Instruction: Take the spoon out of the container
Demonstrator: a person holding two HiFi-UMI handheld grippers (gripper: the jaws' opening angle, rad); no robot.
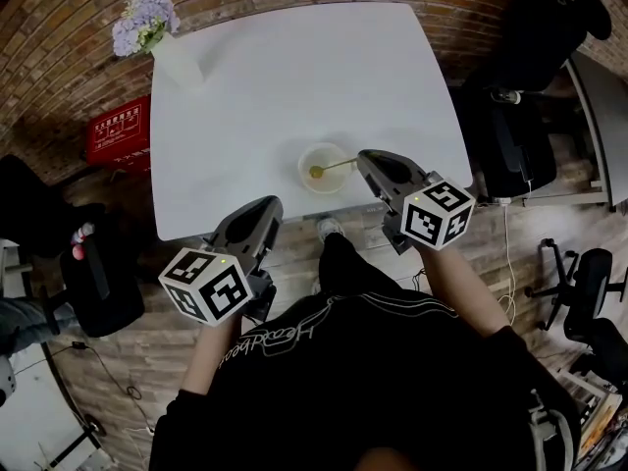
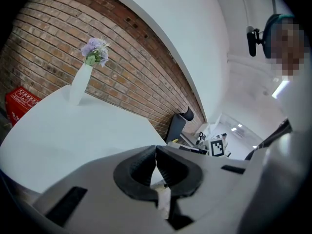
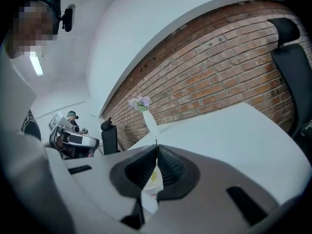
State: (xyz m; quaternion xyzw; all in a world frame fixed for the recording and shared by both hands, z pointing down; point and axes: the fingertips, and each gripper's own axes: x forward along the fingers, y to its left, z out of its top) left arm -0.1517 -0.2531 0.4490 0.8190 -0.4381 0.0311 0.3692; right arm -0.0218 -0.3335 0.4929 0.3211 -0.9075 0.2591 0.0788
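My right gripper (image 1: 364, 158) has its jaws clamped on the spoon (image 1: 316, 173) handle; my left gripper (image 1: 269, 206) has its jaws together, empty. I judge the spoon light, stiff and slippery, so the handle end suits.

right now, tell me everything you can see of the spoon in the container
The slim spoon with a yellow-gold head has a thin pale handle, metal by the look of it. Its head lies inside the round cream container near the front edge of the white table, and the handle slants up to the right over the rim. The right gripper has its fingers closed on the handle's end.
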